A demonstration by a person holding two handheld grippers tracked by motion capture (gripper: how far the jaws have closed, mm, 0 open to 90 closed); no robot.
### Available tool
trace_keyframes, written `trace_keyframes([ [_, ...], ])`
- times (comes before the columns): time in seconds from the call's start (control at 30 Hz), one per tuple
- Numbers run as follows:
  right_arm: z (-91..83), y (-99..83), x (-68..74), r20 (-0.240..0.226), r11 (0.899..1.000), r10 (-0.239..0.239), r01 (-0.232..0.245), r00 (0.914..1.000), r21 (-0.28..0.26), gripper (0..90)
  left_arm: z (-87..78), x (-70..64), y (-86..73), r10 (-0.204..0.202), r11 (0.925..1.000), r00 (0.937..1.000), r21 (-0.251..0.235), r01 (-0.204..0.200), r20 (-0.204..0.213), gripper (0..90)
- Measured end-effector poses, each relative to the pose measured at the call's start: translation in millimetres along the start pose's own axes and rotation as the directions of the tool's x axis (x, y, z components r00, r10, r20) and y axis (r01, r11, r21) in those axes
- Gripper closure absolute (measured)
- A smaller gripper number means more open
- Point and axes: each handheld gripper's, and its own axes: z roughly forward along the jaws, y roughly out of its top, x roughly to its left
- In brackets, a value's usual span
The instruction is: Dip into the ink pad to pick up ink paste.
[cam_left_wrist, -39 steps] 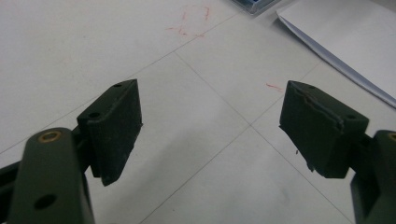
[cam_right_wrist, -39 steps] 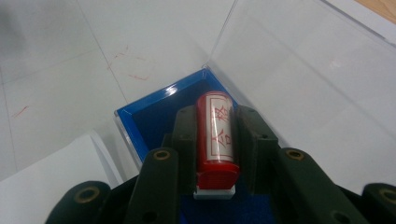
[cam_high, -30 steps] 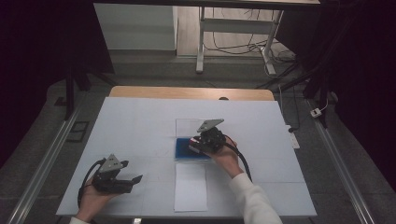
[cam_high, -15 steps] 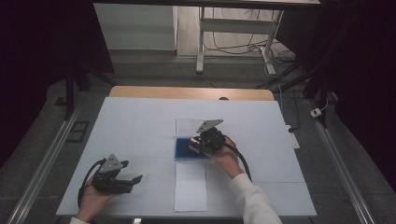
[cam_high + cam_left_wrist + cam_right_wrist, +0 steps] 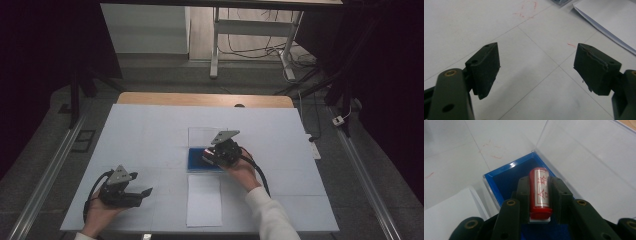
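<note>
1. My right tool [image 5: 538,195] is clenched on a red stamp [image 5: 539,192], one jaw on each side of its barrel.
2. I see the stamp held over the blue tray [image 5: 504,178] of an open clear case [image 5: 205,150], near the middle of the surface [image 5: 150,130]; whether it touches the tray, I cannot tell.
3. The case's clear lid [image 5: 584,157] lies open on the far side.
4. My left tool [image 5: 536,70] sits released at the near left, jaws wide apart over bare surface.
5. A white paper sheet [image 5: 204,200] lies just near of the case.
</note>
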Motion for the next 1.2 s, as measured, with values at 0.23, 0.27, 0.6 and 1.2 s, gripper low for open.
trace_keyframes([
  [0.23, 0.2, -5.9, -1.3, -0.008, 0.999, 0.011, -0.011, 0.9999, -0.039, 70.5, -0.2, 0.3, -0.3, 0.001, 1.0, 1.0, 0.002, -0.001, 0.0, 21.2],
  [0.27, 0.2, -6.6, -1.5, -0.011, 0.999, 0.018, -0.018, 0.9998, -0.045, 70.5, -0.1, 0.1, -0.3, 0.001, 1.0, 1.0, 0.001, -0.001, 0.001, 21.2],
  [0.6, 0.3, -8.6, -0.9, -0.008, 0.998, 0.002, -0.002, 1.0, -0.059, 70.5, 0.8, 0.2, -0.7, 0.002, 1.0, 1.0, 0.004, -0.002, 0.002, 21.2],
  [1.2, 0.7, -13.3, -0.8, -0.01, 0.995, 0.016, -0.017, 0.9998, -0.095, 70.4, 1.9, 1.4, -1.5, -0.005, 1.0, 1.0, 0.007, 0.005, -0.004, 21.2],
])
